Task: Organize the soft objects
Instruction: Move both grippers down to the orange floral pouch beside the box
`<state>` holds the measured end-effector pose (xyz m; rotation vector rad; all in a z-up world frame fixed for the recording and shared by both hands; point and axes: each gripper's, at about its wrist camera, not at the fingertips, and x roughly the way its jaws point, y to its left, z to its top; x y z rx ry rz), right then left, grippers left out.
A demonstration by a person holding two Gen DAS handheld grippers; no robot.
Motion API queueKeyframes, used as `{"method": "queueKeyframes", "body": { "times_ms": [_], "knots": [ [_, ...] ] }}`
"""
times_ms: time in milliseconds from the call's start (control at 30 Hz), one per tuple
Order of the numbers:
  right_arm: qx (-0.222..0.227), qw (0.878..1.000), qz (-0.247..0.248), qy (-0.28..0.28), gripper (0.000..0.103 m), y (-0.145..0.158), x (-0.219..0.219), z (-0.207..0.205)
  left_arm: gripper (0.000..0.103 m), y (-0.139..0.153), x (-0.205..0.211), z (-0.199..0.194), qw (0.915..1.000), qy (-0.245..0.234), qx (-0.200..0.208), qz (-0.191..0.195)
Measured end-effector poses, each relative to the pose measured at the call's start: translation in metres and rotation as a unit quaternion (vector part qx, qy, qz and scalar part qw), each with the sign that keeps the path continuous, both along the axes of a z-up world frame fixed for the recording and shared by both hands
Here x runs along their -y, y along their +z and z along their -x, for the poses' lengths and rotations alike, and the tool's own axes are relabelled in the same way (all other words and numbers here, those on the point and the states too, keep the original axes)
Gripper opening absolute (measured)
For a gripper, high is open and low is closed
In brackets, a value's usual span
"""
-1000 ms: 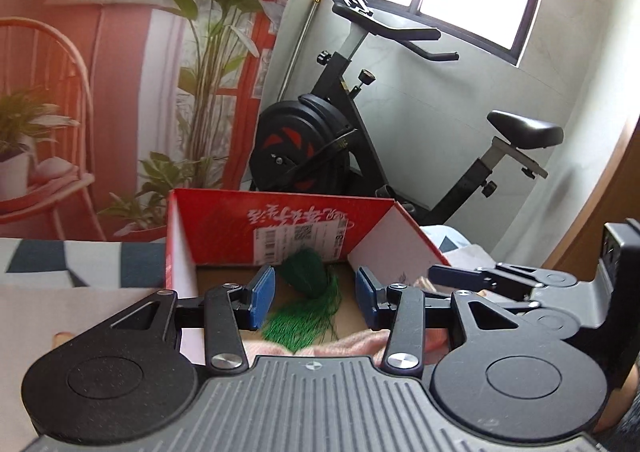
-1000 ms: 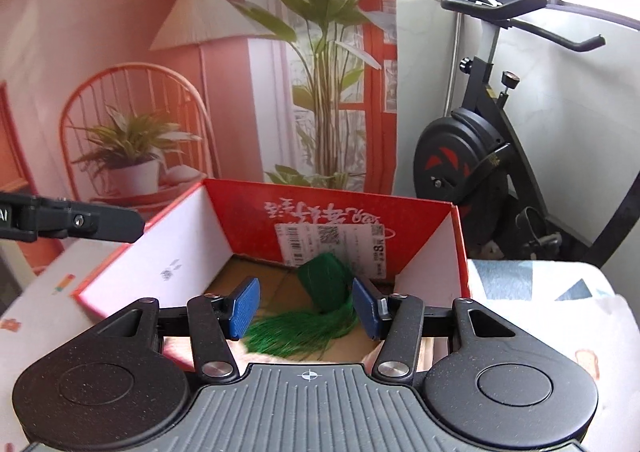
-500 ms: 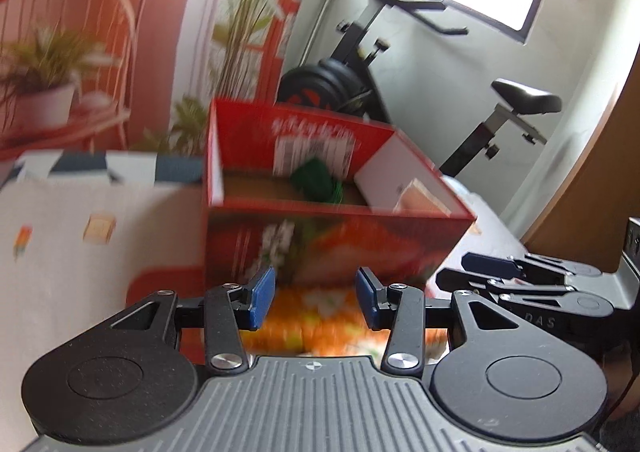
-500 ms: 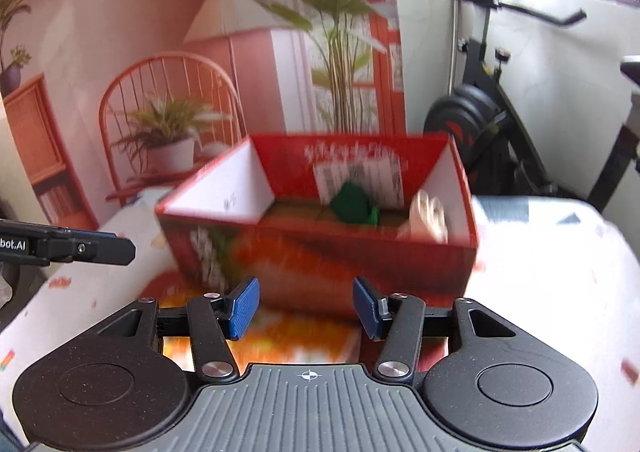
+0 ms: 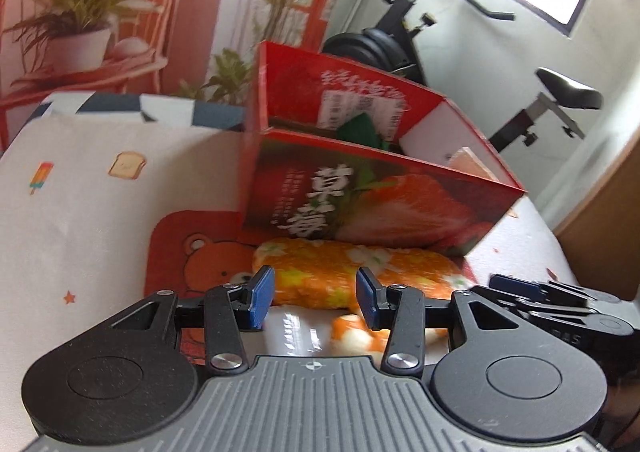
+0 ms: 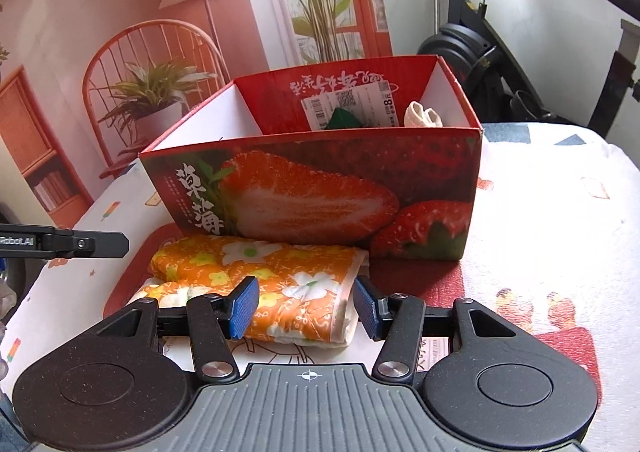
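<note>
Right wrist view shows the right gripper (image 6: pixel 306 306) with its blue-padded fingers spread wide and nothing between them. Just beyond the fingertips lies a folded orange cloth with white and yellow flowers (image 6: pixel 256 272); the fingers stand on both sides of its near right end, but whether they touch it cannot be told. The cloth rests on a red mat with a cartoon bear (image 5: pixel 192 252), which lies on a white tablecloth with small printed pictures (image 6: pixel 560 220). Directly behind the cloth, touching it or very close to it, stands an open red cardboard box printed with strawberries (image 6: pixel 320 192). Inside the box, at the far wall, are a dark green soft object (image 6: pixel 346 119) and a small cream fabric bundle (image 6: pixel 420 116).

In the left wrist view the left gripper (image 5: pixel 316 298) is also wide open and holds nothing, and it hovers above the near edge of the same cloth. The picture is a little blurred there.
</note>
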<state>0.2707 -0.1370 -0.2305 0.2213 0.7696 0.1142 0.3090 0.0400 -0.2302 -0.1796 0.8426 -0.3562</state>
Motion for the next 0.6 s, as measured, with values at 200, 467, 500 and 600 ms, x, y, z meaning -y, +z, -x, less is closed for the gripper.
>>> {"method": "queueKeyframes", "body": {
  "times_ms": [200,467,500,600],
  "knots": [
    [-0.028,0.999,-0.009,-0.013,0.053,-0.008,0.002,-0.024,0.046,-0.014,-0.007,-0.026,0.9993,0.018,-0.03,0.009],
    [-0.08,0.996,-0.03,-0.022,0.056,-0.03,0.006,-0.048,0.046,-0.04,-0.005,-0.052,0.9978,0.02,-0.063,0.003],
    [-0.083,0.996,-0.03,-0.022,0.056,-0.033,0.007,-0.049,0.046,-0.042,-0.004,-0.054,0.9979,0.016,-0.063,0.002],
    [-0.095,0.995,-0.029,-0.019,0.057,-0.042,0.006,-0.05,0.046,-0.046,-0.001,-0.055,0.998,0.006,-0.063,-0.002]
  ]
}}
